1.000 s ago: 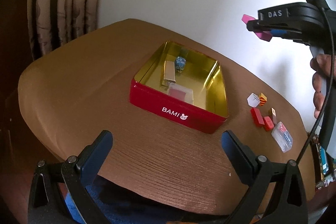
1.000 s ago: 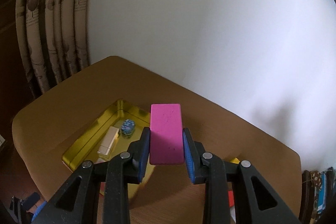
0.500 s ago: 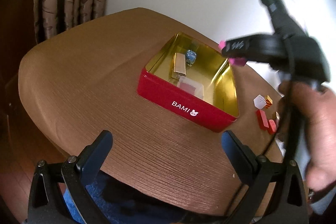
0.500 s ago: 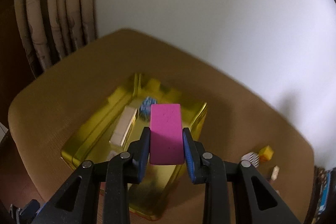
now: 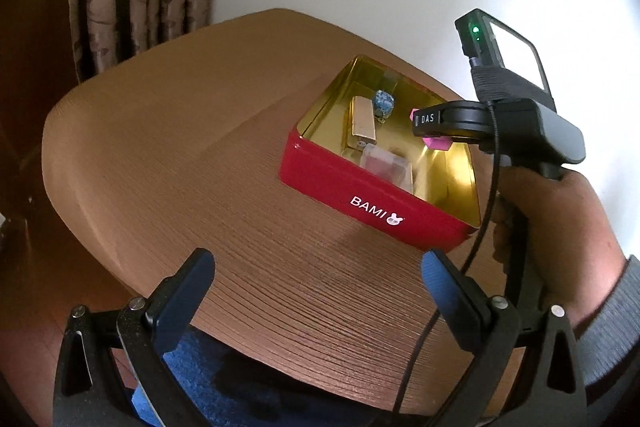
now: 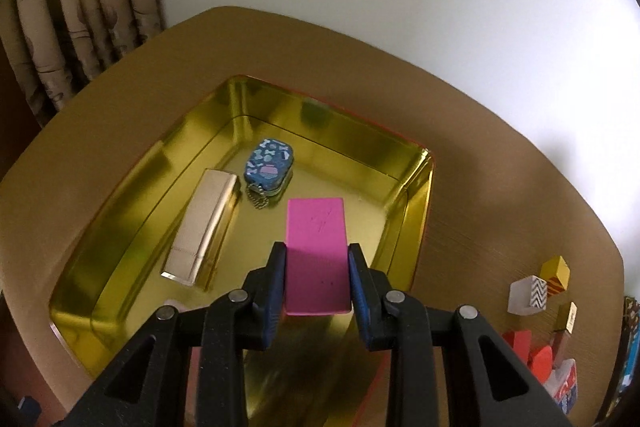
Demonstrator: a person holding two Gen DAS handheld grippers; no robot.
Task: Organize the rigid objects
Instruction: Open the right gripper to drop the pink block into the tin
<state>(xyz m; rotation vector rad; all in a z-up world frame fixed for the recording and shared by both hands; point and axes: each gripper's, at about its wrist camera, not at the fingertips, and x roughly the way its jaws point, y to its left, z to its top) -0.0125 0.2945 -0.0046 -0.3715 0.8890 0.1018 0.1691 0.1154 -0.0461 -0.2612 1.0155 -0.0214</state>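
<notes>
While our right hand-held gripper (image 6: pixel 317 277) hangs over the red tin (image 5: pixel 372 205), it stays clenched on the pink block (image 6: pixel 317 255), both pads pressed to the block's long sides. We see the block's long axis running along the fingers, its free end pointing to 12 o'clock toward the tin's far wall. Open gold floor lies under and to 2 o'clock of the block; the gold bar (image 6: pixel 202 225) and the blue patterned case (image 6: pixel 269 166) fill the 10 o'clock side. Small blocks (image 6: pixel 536 291) crowd the worktop (image 5: pixel 168 163) at 3 o'clock. Our left hand-held gripper (image 5: pixel 316 291) is released, empty, over bare worktop short of the tin's near edge.
</notes>
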